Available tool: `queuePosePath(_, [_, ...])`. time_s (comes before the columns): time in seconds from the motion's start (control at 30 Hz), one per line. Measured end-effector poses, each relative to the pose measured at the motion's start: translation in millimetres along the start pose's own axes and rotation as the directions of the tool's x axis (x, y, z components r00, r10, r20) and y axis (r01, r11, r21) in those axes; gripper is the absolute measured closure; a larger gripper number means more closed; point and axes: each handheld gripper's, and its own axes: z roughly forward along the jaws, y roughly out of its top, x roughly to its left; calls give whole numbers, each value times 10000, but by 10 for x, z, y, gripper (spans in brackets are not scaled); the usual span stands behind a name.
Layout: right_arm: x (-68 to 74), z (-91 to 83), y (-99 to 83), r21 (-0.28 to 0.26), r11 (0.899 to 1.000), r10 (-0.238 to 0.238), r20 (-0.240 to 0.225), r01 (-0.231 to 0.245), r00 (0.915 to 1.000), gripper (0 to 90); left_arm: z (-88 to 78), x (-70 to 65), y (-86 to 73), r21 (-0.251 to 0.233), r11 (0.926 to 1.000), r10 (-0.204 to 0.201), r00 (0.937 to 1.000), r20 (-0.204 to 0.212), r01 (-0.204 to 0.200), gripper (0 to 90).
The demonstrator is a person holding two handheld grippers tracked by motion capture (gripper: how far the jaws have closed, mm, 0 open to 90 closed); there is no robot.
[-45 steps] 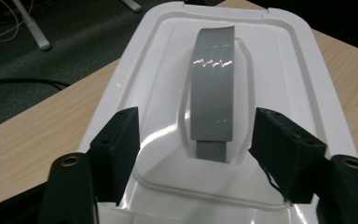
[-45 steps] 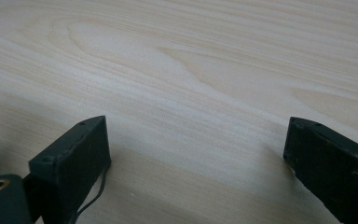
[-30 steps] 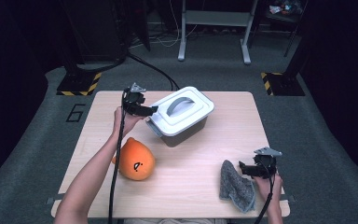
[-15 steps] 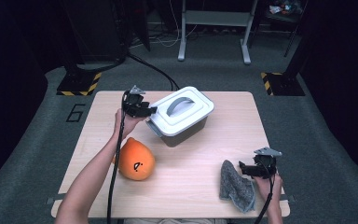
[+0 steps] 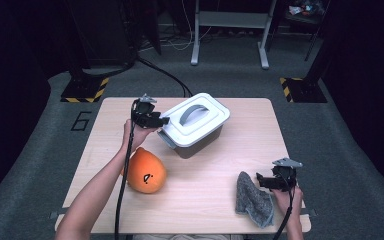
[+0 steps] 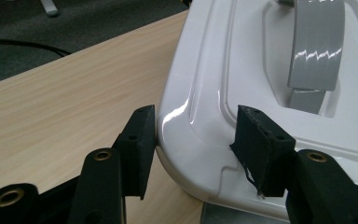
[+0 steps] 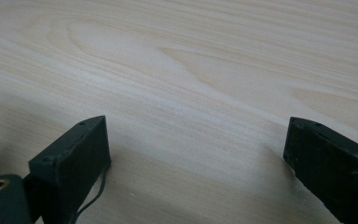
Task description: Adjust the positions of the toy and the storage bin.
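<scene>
2 grippers work over a pale wooden desk (image 5: 205,200) that stands on grey carpet in a dark room. On the desk a white-lidded box (image 5: 196,125) sits near the far middle, with an orange ball (image 5: 146,171) in front and a grey cloth (image 5: 252,199) at the right. The left gripper (image 6: 193,140) has just been closing, and its jaws now clasp the lid's near-left corner (image 6: 191,154). The right gripper (image 5: 270,181) stands wide open above bare wood beside the cloth. What the box holds is hidden.
</scene>
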Motion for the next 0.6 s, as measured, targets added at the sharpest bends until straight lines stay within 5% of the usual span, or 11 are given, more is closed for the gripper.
queuePosePath(0.6, [-2, 0, 2, 15, 10000, 13, -20, -13, 10000, 61, -42, -289, -32, 211, 9982, 563, 9982, 195, -567, 458])
